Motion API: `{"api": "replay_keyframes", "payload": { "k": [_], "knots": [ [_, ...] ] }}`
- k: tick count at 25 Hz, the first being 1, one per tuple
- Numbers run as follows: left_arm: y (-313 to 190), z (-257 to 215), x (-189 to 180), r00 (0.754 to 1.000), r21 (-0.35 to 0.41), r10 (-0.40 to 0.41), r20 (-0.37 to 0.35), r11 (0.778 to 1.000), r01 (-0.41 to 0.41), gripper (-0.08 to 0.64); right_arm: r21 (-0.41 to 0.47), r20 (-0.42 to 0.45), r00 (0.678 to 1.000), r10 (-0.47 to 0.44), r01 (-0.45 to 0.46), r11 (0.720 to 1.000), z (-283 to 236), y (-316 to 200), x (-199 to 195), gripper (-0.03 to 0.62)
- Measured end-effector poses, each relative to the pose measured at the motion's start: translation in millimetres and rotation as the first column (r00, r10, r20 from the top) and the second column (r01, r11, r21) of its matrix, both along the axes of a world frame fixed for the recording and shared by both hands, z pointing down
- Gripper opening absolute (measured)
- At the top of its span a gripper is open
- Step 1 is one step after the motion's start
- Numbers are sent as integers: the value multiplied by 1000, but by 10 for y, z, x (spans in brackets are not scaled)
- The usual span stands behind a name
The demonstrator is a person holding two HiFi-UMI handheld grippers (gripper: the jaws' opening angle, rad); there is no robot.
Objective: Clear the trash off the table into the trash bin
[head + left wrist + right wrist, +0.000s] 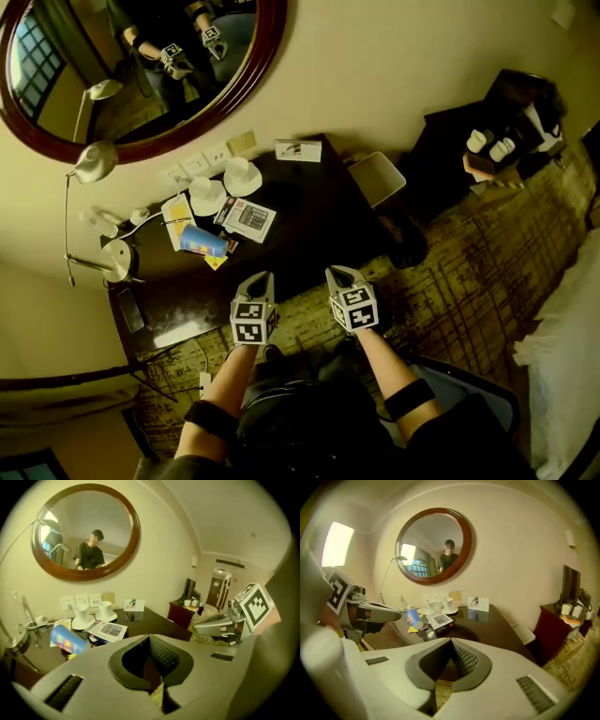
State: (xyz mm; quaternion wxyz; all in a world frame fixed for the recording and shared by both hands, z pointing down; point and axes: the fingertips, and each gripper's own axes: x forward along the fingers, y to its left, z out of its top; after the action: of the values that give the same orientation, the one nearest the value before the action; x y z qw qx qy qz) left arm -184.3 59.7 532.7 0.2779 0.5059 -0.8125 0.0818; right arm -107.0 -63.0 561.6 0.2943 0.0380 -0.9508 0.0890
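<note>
A blue can (203,241) lay on its side near the left end of the dark table (314,220), a yellow wrapper (216,262) just beside it. A calculator box (247,218) lay next to the can, with 2 white cups (208,195) behind. A white bin (377,175) stood at the table's right end. The left gripper (260,278) and right gripper (338,274) hovered at the table's near edge, each with its jaws together and holding nothing.

Dark table (319,216), blue can (203,241), white cups (242,174)
</note>
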Motion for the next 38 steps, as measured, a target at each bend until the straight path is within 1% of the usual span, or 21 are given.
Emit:
{"api": "replay_keyframes", "payload": {
  "k": [3, 6, 9, 11, 14, 18, 20, 23, 28, 35, 38],
  "knots": [
    [487, -77, -258, 995, 3, -102, 10, 995, 102, 2, 7, 8, 993, -120, 120, 993, -74, 484, -358, 2],
    [906, -143, -443, 982, 13, -189, 18, 982, 189, 2, 3, 12, 975, -222, 222, 975, -145, 938, -613, 2],
    [1270, -139, -569, 967, 16, -253, 33, 967, 253, 2, 3, 15, 956, -294, 294, 956, -188, 1301, -758, 2],
    [1443, -122, -602, 960, 14, -276, 33, 961, 276, 2, 8, 15, 946, -325, 324, 946, -210, 1463, -809, 2],
    [1540, -158, -554, 963, 11, -270, 14, 963, 270, 2, 11, 3, 936, -351, 351, 936, -187, 1606, -833, 3],
    [1624, -112, -538, 964, 4, -265, -1, 964, 265, 2, 8, -6, 933, -361, 361, 933, -151, 1715, -854, 3],
    [1654, -83, -537, 964, 5, -267, -9, 964, 267, 2, 12, -3, 933, -359, 359, 933, -145, 1744, -862, 3],
    [1662, -68, -579, 965, 10, -263, 1, 965, 263, 2, 13, -6, 936, -351, 351, 936, -124, 1740, -873, 3],
    [1621, -82, -621, 972, 4, -237, -3, 972, 237, 2, 9, -21, 942, -334, 334, 942, -85, 1690, -895, 3],
    [1567, -125, -757, 981, 3, -193, 10, 981, 193, 2, 18, -10, 954, -300, 300, 954, -104, 1600, -1017, 3],
    [1572, -115, -831, 978, -2, -208, 13, 978, 208, 2, 7, -10, 951, -308, 308, 951, -112, 1571, -1081, 3]
  ]
}}
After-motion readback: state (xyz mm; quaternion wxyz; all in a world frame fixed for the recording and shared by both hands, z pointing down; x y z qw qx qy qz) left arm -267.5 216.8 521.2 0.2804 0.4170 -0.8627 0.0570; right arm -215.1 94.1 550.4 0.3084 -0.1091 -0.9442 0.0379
